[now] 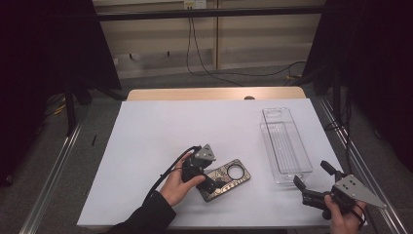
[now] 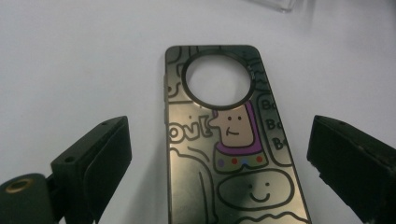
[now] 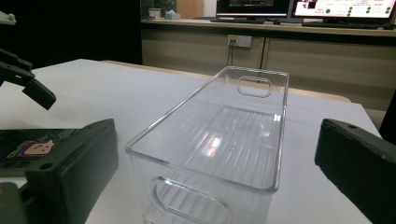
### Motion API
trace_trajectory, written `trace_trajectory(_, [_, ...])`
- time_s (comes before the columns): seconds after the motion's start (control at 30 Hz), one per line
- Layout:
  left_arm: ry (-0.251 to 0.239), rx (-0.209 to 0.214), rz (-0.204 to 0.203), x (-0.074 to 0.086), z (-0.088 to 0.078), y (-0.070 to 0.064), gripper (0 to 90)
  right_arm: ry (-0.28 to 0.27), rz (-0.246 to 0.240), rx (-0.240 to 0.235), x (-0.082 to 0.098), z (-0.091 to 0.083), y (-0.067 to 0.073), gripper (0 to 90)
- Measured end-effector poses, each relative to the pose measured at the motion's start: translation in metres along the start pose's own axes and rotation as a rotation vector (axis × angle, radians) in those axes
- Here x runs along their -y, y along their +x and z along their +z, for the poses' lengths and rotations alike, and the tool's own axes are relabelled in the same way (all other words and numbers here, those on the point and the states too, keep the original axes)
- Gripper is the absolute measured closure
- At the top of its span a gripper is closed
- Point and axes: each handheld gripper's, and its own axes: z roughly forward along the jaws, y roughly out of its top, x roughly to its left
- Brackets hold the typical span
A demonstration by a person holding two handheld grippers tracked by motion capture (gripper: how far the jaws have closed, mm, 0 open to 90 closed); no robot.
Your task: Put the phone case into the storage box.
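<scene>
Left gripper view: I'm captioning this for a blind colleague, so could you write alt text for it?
A gold phone case with cartoon doodles and a round camera hole lies flat on a white table, centred between the open black jaws of the left hand-held gripper, which are not touching it. A corner of a clear bin shows at the top edge.

A cartoon-printed phone case point(image 2: 231, 154) lies flat on the table, near an empty clear bin point(image 1: 285, 146).

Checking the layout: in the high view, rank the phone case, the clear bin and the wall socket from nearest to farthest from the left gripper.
1. Phone case, under the left gripper.
2. Clear bin, to its right.
3. Wall socket, far wall, top.
</scene>
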Motion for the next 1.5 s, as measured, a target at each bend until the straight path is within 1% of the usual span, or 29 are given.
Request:
trace_trajectory(0.07, [0.018,-0.01,0.0,-0.002,0.005,0.0,6.4,-0.001,-0.001,0.0,0.0,0.0,0.0,0.0])
trace_trajectory(0.1, [0.032,-0.005,0.009,-0.004,0.007,0.0,6.4,0.0,-0.001,0.0,0.0,0.0,0.0,0.0])
trace_trajectory(0.17, [0.05,-0.005,0.013,-0.007,0.011,0.0,6.4,0.0,-0.001,0.0,0.0,0.0,0.0,0.0])
trace_trajectory(0.27, [0.056,0.009,0.002,-0.01,0.017,0.001,6.4,-0.003,-0.002,0.0,0.0,0.0,0.0,0.0])
trace_trajectory(0.33, [0.082,0.019,0.009,-0.013,0.022,-0.001,6.4,0.0,-0.001,-0.001,0.0,0.0,0.0,0.0])
trace_trajectory(0.37, [0.096,0.027,0.022,-0.014,0.023,-0.001,6.4,0.001,-0.001,-0.001,0.0,0.0,0.0,0.0])
trace_trajectory(0.4, [0.103,0.021,0.036,-0.015,0.025,-0.003,6.3,0.0,-0.001,-0.001,0.0,0.0,0.0,0.0])
trace_trajectory(0.43, [0.112,0.016,0.04,-0.015,0.027,-0.004,6.4,0.0,-0.002,-0.002,0.0,0.0,0.0,0.0])
trace_trajectory(0.47, [0.12,0.02,0.04,-0.016,0.029,-0.005,6.3,0.001,-0.001,-0.002,0.0,0.0,0.0,0.0])
trace_trajectory(0.53, [0.141,0.022,0.034,-0.016,0.032,-0.006,6.4,0.0,-0.002,-0.002,0.0,0.0,0.0,0.0])
trace_trajectory(0.57, [0.158,0.015,0.042,-0.016,0.033,-0.006,6.6,0.0,-0.002,-0.001,0.0,0.0,0.0,0.0])
trace_trajectory(0.67, [0.189,0.007,0.041,-0.015,0.035,-0.006,6.7,0.0,-0.002,-0.002,0.0,0.0,0.0,0.0])
trace_trajectory(0.73, [0.2,-0.002,0.015,-0.015,0.036,-0.006,5.7,0.0,-0.002,-0.002,0.0,0.0,0.0,0.0])
trace_trajectory(0.77, [0.217,-0.007,0.014,-0.015,0.036,-0.006,5.8,0.001,-0.002,-0.001,0.0,0.0,0.0,0.0])
trace_trajectory(0.83, [0.223,-0.017,0.008,-0.015,0.038,-0.008,5.9,0.002,-0.001,-0.002,0.0,0.001,0.0,0.0])
trace_trajectory(0.87, [0.23,-0.022,0.02,-0.015,0.039,-0.009,5.7,0.002,0.0,-0.002,0.0,0.001,0.0,0.0])
trace_trajectory(0.93, [0.237,-0.036,0.026,-0.015,0.04,-0.011,5.2,0.002,-0.001,-0.002,0.0,0.0,0.0,0.0])
trace_trajectory(1.0, [0.247,-0.048,0.044,-0.015,0.041,-0.012,5.2,0.001,-0.002,-0.002,0.0,0.001,0.0,0.0])
trace_trajectory(1.03, [0.245,-0.053,0.046,-0.015,0.042,-0.013,5.0,0.002,-0.001,-0.002,0.0,0.0,0.0,0.0])
trace_trajectory(1.13, [0.248,-0.047,0.046,-0.015,0.042,-0.013,4.3,0.003,-0.002,-0.004,0.0,0.001,0.0,0.0])
trace_trajectory(1.17, [0.245,-0.051,0.049,-0.014,0.042,-0.013,4.2,0.003,-0.002,-0.004,0.0,0.001,0.0,0.0])
trace_trajectory(1.3, [0.245,-0.055,0.043,-0.014,0.043,-0.013,3.8,0.004,-0.003,-0.002,0.0,0.001,0.001,0.0])
trace_trajectory(1.4, [0.232,-0.056,0.032,-0.013,0.043,-0.014,3.5,0.004,-0.003,-0.003,0.0,0.0,0.001,0.0])
trace_trajectory(1.5, [0.242,-0.062,0.025,-0.014,0.043,-0.014,4.2,0.003,-0.003,-0.003,0.0,0.0,0.001,0.0])
